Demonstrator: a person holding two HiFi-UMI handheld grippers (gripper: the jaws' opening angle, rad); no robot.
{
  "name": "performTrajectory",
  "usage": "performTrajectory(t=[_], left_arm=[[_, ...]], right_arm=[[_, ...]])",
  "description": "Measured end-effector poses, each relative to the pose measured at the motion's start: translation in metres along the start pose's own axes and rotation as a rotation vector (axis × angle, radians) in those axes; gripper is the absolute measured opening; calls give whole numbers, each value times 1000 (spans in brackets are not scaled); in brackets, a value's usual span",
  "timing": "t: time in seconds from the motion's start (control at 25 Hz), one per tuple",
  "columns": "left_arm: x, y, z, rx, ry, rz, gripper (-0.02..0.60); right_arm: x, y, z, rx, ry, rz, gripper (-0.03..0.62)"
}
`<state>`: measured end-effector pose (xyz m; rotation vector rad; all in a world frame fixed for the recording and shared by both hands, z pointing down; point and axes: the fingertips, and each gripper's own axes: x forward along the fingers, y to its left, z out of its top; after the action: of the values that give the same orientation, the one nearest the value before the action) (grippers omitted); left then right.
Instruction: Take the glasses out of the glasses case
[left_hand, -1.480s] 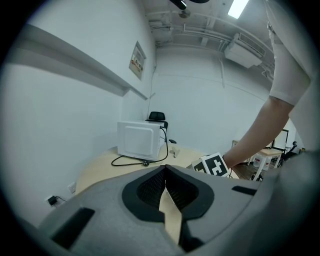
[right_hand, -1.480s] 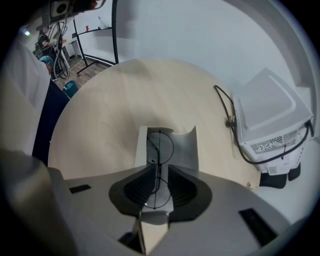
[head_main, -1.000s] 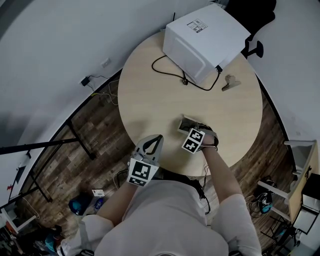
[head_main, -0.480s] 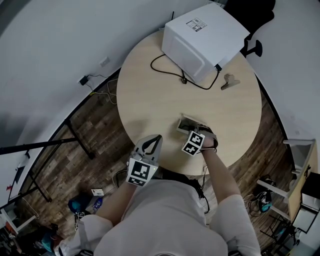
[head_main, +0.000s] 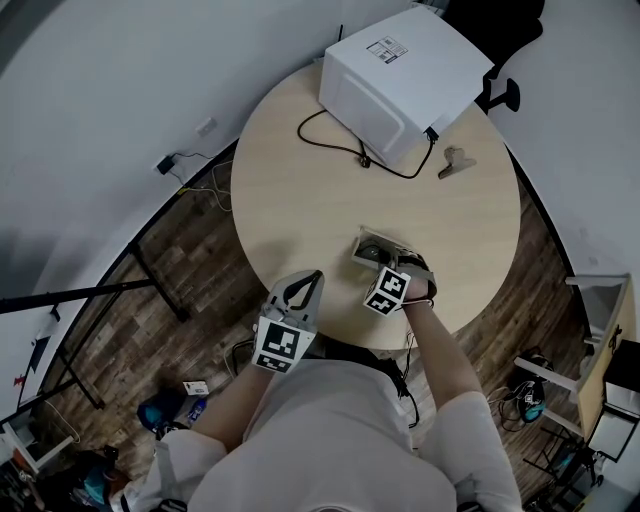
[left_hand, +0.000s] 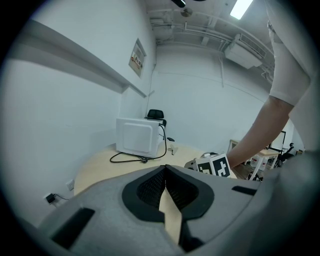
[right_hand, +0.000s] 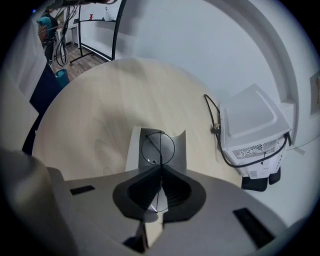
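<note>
The glasses case (right_hand: 134, 150) lies open on the tabletop (head_main: 300, 180) close to its near right edge. The glasses (right_hand: 158, 148), thin dark wire with round lenses, sit inside it. The right gripper (right_hand: 160, 169) reaches steeply down into the case with its jaws together, pinching the wire frame about where the two lenses join. One lens shows past the tips and the other sits between the jaws behind them. The step in hand looks like the lift-out, and it calls for care because the grip is on a very slender piece. I would raise it slowly and straight up out of the case's opening, keeping the frame level so the temples do not hook on the case walls. A twist of the wrist could let the wire slip or drag the light case along the tabletop. If the case starts to rise with the glasses, the idle gripper could steady it. The left gripper (left_hand: 165, 167) hovers over the near edge of the tabletop, left of the case and well apart from it. Its jaws are closed on nothing, and it points gently downward toward the far edge, where a white microwave (head_main: 405, 80) stands. The right forearm comes in over the near edge, wrist bent so the gripper's marker cube faces up.
</note>
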<state>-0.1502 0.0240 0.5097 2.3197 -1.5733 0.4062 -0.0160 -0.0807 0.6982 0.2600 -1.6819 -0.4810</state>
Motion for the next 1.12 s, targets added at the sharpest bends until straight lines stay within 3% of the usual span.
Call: performTrajectory(t=[1.12], left_arm=[[-4,-32,11,52,-33,-88,8]], right_arm=[[-60,2,-23,9,16,-154,18]])
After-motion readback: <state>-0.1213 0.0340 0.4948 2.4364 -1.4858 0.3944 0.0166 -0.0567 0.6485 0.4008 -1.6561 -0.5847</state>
